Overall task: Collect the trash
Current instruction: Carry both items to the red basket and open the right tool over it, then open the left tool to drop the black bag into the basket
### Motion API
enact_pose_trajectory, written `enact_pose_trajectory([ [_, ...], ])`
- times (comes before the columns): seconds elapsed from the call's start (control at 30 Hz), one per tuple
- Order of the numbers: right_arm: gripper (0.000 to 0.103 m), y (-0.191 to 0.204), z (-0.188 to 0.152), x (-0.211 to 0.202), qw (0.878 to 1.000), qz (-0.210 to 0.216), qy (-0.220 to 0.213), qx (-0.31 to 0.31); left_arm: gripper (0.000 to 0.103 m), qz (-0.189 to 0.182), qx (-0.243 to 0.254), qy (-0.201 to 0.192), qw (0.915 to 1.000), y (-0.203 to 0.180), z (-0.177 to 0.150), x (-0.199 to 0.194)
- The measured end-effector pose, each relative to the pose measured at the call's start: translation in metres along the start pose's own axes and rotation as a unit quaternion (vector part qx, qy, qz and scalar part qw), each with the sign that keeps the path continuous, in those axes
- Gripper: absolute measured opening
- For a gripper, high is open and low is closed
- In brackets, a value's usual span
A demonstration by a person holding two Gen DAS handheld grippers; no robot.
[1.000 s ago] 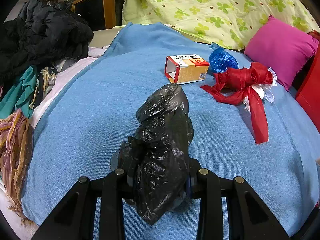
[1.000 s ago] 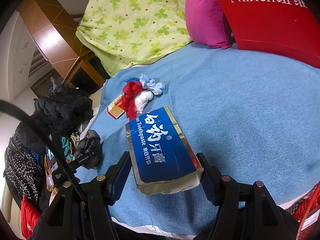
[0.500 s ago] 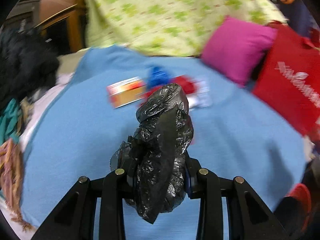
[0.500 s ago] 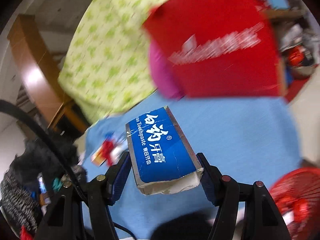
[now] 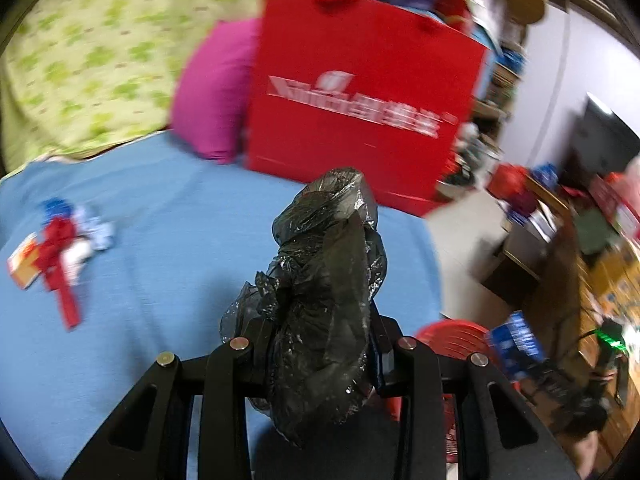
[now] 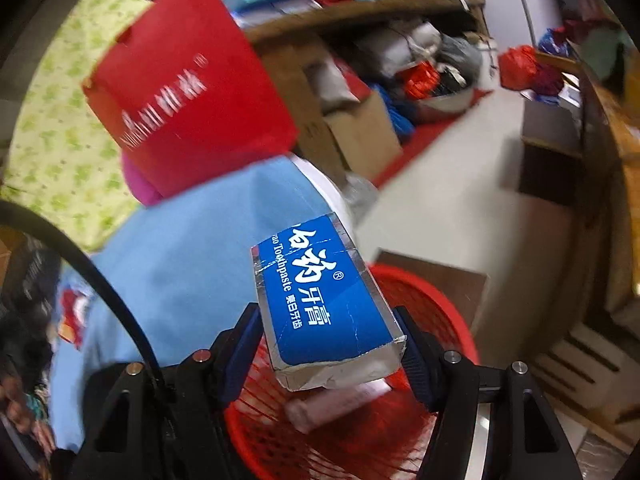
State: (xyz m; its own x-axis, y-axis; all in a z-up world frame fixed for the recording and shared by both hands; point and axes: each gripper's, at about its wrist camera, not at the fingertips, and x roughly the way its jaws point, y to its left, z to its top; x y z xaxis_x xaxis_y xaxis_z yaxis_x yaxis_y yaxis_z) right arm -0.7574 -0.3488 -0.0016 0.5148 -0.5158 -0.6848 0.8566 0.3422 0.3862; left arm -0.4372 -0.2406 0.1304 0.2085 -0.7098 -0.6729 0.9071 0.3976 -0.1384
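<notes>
**Both grippers loaded, basket below the right one**

While your right gripper [image 6: 332, 344] clamps the blue toothpaste box [image 6: 320, 304] by its long sides, the box sits at centre frame, tilted up and away, directly above the red basket [image 6: 432, 304] that fills the lower middle of the right wrist view. A pale pink object [image 6: 340, 404] lies in the basket, half hidden under the box. Your left gripper [image 5: 316, 344] is nearly closed on the crumpled black plastic bag [image 5: 324, 288], which stands up through the centre of the left wrist view and hides both pads. Both tools point downward. In that view the basket shows only as a sliver at lower right. At left, the leftover trash pile [image 5: 56, 248] on the blue bedspread [image 5: 168, 216] is blurred; its items are hard to separate. Upper centre, a red bag [image 5: 360, 92] leans beside a pink pillow [image 5: 212, 92].
</notes>
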Motion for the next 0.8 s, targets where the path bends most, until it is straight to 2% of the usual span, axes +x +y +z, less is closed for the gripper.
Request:
enact_pose_trajectory([
  [0.17, 0.068, -0.012, -0.010, 0.008, 1.000, -0.014, 0.010, 0.001, 0.036, -0.036, 0.032, 0.024, 0.9986, -0.051, -0.006, 0.018],
  [0.4, 0.070, -0.012, -0.015, 0.019, 0.999, -0.024, 0.021, -0.005, 0.036, -0.069, 0.071, 0.061, 0.9932, -0.099, -0.024, 0.040],
  [0.53, 0.072, -0.017, -0.020, 0.020, 0.999, -0.030, 0.027, 0.000, 0.036, -0.082, 0.088, 0.081, 0.9894, -0.118, -0.035, 0.049],
  [0.7, 0.080, -0.022, -0.021, 0.019, 0.999, -0.039, 0.026, 0.009, 0.036, -0.092, 0.094, 0.104, 0.9857, -0.126, -0.040, 0.064],
  [0.8, 0.080, -0.021, -0.019, 0.015, 0.999, -0.045, 0.019, 0.009, 0.036, -0.102, 0.098, 0.122, 0.9824, -0.129, -0.043, 0.072],
])
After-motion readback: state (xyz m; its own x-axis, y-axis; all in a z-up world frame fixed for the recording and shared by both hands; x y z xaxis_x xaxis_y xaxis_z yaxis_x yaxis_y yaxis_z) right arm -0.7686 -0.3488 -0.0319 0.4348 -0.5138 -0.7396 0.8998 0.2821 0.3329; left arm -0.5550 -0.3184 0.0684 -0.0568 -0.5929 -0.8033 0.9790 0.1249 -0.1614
